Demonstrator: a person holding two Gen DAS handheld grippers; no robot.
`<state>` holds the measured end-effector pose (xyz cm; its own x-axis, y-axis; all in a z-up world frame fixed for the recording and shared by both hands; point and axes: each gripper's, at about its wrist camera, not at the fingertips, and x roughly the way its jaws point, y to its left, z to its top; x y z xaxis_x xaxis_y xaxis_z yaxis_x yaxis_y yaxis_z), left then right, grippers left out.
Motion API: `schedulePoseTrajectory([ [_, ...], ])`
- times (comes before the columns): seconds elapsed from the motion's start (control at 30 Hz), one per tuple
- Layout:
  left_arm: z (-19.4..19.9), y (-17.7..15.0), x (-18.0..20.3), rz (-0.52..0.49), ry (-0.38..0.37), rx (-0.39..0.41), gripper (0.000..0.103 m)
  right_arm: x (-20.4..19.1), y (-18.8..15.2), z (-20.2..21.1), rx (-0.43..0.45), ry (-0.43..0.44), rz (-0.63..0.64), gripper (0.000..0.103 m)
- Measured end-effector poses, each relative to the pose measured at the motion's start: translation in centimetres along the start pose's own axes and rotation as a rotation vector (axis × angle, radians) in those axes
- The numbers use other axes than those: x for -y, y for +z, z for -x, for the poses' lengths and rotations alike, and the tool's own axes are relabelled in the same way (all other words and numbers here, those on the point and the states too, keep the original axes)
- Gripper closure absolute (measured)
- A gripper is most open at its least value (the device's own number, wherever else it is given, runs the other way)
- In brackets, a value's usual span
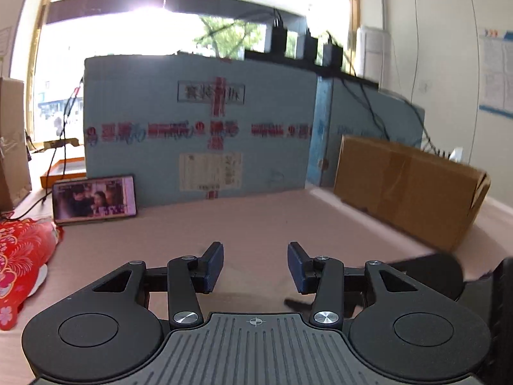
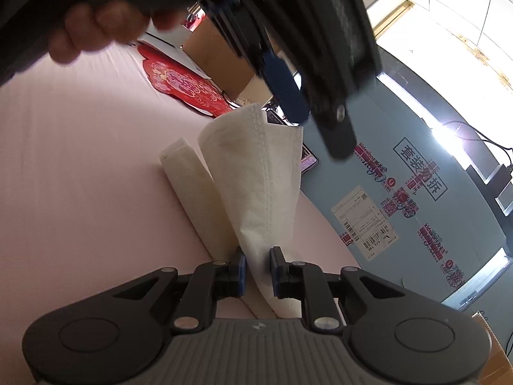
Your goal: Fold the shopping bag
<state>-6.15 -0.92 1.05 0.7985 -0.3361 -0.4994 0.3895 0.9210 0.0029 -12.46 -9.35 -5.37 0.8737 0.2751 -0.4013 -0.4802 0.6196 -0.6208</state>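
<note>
One white shopping bag (image 2: 253, 186), bunched long and narrow, lies on the pink table (image 2: 80, 160), its long axis running from the right gripper (image 2: 258, 268) away toward the blue box (image 2: 416, 192). The left gripper (image 1: 255, 264) is released, jaws empty. The right gripper clasps the bag's near end.

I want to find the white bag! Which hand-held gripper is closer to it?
Right. The right hand-held gripper has the white bag between its fingers. The left hand-held gripper is open, just above the bag's top.
</note>
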Motion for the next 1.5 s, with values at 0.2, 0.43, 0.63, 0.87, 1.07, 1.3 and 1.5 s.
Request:
schedulePoseTrajectory([
  [0.2,-1.6,-1.5,-1.5,0.051,0.034,-0.094,0.058,4.6,-1.0,1.4,-0.027,0.208,-0.28,0.061],
  [0.43,-1.7,-1.7,-1.2,0.028,0.046,-0.095,0.058,13.5,-6.5,3.2,-0.157,0.242,-0.785,0.062],
  [0.63,-1.7,-1.5,-1.0,0.019,0.051,-0.092,0.058,13.3,-7.9,2.9,-0.309,0.241,-0.716,0.068],
  [0.87,-1.6,-1.6,-1.0,0.016,0.051,-0.088,0.058,12.5,-6.5,2.9,-0.37,0.275,-0.646,0.089],
  [1.07,-1.7,-1.5,-1.1,0.02,0.046,-0.088,0.057,14.6,-6.9,2.4,-0.304,0.386,-0.915,0.102],
  [1.3,-1.9,-1.5,-1.7,0.052,0.043,-0.093,0.05,16.8,-10.8,0.0,-0.257,0.431,-1.388,0.103],
  [1.5,-2.3,-1.6,-2.3,0.088,0.051,-0.106,0.038,17.0,-11.9,-0.4,-0.304,0.407,-1.461,0.102],
])
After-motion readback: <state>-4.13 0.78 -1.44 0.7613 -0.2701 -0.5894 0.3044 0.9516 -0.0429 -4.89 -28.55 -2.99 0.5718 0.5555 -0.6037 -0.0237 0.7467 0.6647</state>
